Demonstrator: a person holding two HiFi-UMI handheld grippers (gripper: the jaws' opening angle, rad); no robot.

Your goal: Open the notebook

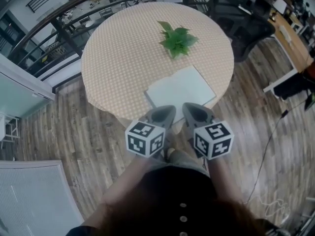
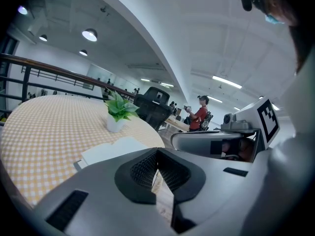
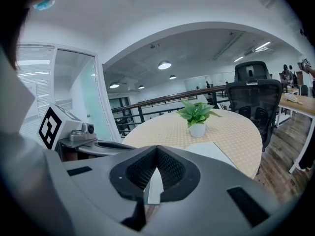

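Head view — notebook (image 1: pixel 181 87) on table (image 1: pixel 128 53), just beyond left hand-held gripper (image 1: pixel 170 109) and right hand-held gripper (image 1: pixel 187 107) — both closed, empty

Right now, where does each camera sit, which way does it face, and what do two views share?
Head view: on the head, facing steeply down; table, notebook, left claw, right claw, forearms.
Left gripper view: on left claw, facing across table; own shut jaws.
Right gripper view: on right claw, likewise.
Shared: plant, notebook.
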